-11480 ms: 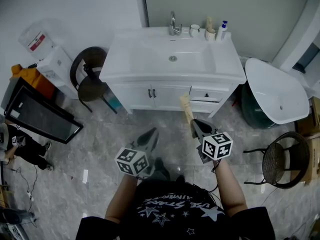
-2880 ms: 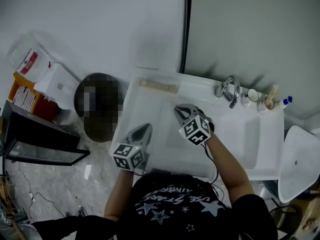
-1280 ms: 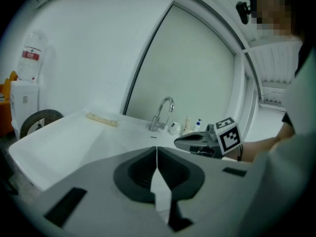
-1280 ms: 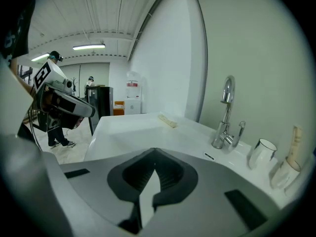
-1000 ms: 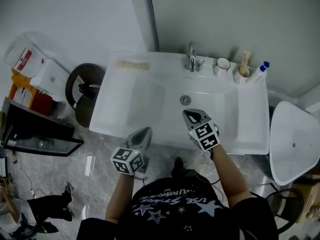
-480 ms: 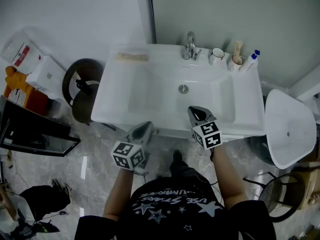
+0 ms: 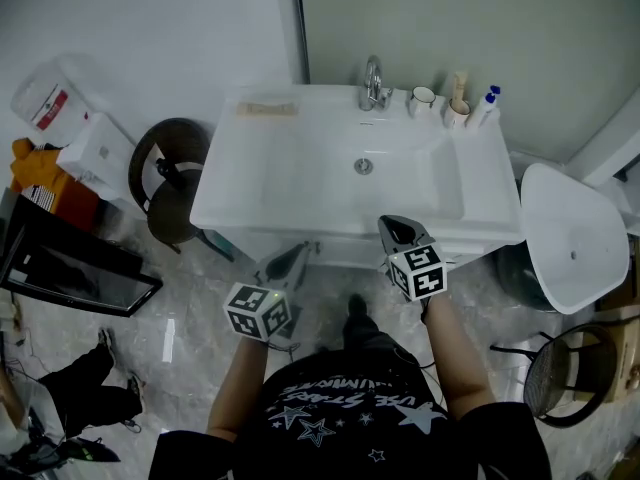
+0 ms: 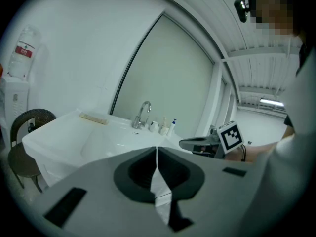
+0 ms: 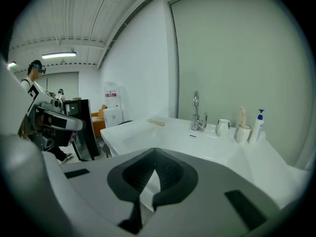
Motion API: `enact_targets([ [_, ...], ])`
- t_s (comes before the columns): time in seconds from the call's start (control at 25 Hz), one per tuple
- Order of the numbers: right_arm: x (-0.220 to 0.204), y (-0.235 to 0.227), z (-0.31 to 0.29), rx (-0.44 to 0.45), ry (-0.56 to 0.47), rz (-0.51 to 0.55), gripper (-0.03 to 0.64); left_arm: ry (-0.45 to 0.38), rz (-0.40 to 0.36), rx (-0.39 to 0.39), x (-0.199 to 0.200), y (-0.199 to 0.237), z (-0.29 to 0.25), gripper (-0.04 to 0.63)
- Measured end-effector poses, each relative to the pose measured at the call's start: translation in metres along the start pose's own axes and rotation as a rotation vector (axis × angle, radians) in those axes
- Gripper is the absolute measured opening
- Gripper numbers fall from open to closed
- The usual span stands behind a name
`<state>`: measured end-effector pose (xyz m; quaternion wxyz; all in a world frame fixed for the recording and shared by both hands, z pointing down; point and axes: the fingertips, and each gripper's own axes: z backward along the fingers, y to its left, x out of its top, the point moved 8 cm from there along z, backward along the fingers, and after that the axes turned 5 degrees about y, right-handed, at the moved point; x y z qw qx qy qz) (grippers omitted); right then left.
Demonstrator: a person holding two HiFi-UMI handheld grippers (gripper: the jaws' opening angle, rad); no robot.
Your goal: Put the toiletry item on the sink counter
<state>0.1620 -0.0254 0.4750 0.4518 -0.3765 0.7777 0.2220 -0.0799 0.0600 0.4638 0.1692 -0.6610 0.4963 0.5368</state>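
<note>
Left gripper point(image 7: 289, 259) and right gripper point(image 7: 398, 230) were held shut, empty; the toiletry item point(image 7: 267, 109), well beyond their fingers point(image 9: 177, 177), was best left untouched.

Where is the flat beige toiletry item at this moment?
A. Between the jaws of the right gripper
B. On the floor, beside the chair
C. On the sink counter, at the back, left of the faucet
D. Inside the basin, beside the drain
C: the beige toiletry item lies flat on the sink counter, to the left of the faucet, while the right gripper is shut on nothing.
</note>
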Motion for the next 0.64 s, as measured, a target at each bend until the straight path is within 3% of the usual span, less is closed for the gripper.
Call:
enact_targets([
  [0.64,-0.043,0.053,0.057,-0.027,-0.003,-0.049,0.014,0.013,-0.02,-0.035,-0.041,-0.028,0.054,0.02],
])
